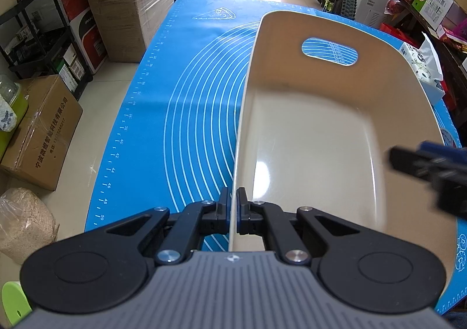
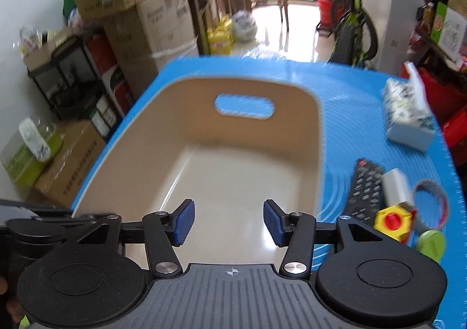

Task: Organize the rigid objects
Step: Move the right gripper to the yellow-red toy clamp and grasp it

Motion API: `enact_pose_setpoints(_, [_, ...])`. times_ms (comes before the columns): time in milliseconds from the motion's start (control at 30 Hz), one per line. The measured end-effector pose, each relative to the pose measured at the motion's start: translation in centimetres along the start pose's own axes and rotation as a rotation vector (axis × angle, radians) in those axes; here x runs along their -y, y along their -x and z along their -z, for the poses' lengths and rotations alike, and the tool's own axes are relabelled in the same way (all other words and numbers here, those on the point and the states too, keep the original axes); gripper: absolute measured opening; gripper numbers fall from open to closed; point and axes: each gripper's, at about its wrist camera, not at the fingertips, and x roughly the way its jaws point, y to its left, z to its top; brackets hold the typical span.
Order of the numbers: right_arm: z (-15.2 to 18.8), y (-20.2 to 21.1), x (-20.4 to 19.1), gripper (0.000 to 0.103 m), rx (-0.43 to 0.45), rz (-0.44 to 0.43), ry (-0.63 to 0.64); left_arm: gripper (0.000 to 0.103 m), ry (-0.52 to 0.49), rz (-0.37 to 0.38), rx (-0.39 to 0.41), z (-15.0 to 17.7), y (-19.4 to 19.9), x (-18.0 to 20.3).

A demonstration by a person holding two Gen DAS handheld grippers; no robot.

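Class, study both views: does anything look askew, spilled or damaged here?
Nothing spilled or broken. The remote, grey block and other small items lie jumbled right of the empty beige bin, whose rim the left claw pinches.

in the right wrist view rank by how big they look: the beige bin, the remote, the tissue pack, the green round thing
1. beige bin, by far the largest
2. remote and tissue pack look about alike; the remote is partly hidden and nearer the camera, so unranked
3. green round thing, the smallest, though its edge is blurred
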Motion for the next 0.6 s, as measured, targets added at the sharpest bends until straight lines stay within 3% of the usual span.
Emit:
enact_pose_setpoints(300, [-0.4, 5.1, 6.8, 0.067, 0.129, 0.104, -0.108, 0.005, 0.003, 0.002, -0.001, -0.1, 0.1, 0.1])
enact_pose_setpoints(600, [3.0, 4.1, 13.6, 0.067, 0.085, 0.249, -0.250, 0.005, 0.002, 0.002, -0.001, -0.1, 0.1, 0.1])
